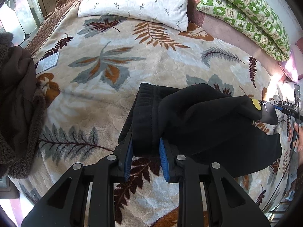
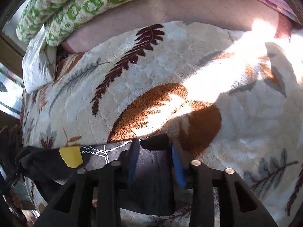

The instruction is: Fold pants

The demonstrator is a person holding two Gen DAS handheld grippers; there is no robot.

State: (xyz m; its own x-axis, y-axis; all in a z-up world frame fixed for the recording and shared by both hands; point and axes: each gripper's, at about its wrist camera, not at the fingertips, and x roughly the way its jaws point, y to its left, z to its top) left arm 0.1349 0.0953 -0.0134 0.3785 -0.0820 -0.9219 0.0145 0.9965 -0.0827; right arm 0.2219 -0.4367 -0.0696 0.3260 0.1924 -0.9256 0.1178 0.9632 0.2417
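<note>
Left gripper (image 1: 145, 151) jaws clamped on cloth, right gripper (image 2: 154, 160) likewise (apparently), hand (image 1: 297, 138) at right

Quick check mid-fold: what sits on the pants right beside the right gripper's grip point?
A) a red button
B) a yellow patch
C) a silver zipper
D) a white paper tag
B: a yellow patch shows on the black pants just left of the right gripper, beside white stitching.

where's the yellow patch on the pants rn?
On the black pants, the yellow patch sits far right in the left wrist view, beside the right gripper; in the right wrist view it is lower left.
</note>
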